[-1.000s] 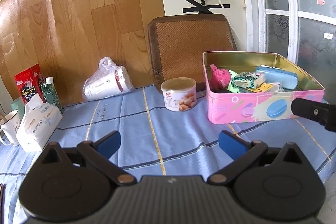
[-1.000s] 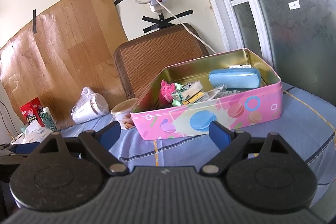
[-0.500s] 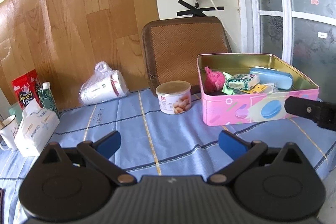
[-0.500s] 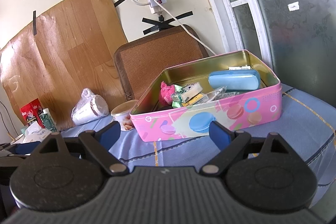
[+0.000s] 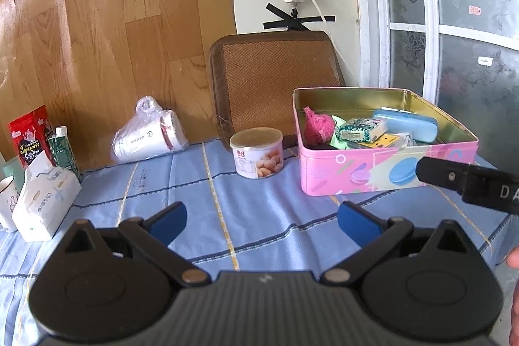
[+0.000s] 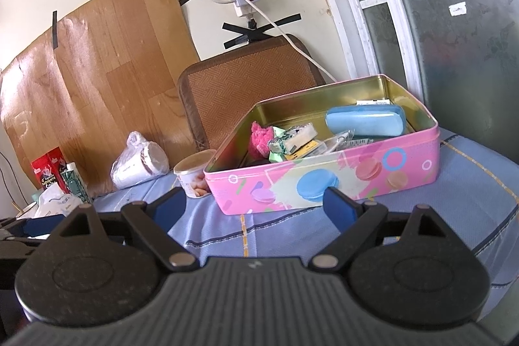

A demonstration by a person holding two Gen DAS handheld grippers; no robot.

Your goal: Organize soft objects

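A pink tin box (image 5: 363, 174) (image 6: 331, 177) stands open on the blue tablecloth. Inside lie a fuzzy pink soft object (image 5: 318, 127) (image 6: 258, 137), a blue case (image 5: 407, 124) (image 6: 365, 120), a green patterned pack (image 5: 360, 129) (image 6: 292, 138) and other small packets. My left gripper (image 5: 261, 221) is open and empty, low over the cloth, well short of the tin. My right gripper (image 6: 254, 206) is open and empty in front of the tin's near wall. One right finger shows in the left wrist view (image 5: 467, 180).
A round snack can (image 5: 257, 152) stands left of the tin. A bagged stack of cups (image 5: 149, 137) lies by the wood panel. A tissue pack (image 5: 45, 200), a mug (image 5: 7, 203) and red and green cartons (image 5: 30, 145) are at far left. A woven cushion (image 5: 275, 83) leans on the wall.
The left gripper has pulled back and tilted up a little, so the table items sit lower and farther. The right gripper has hardly moved. Both stay open.
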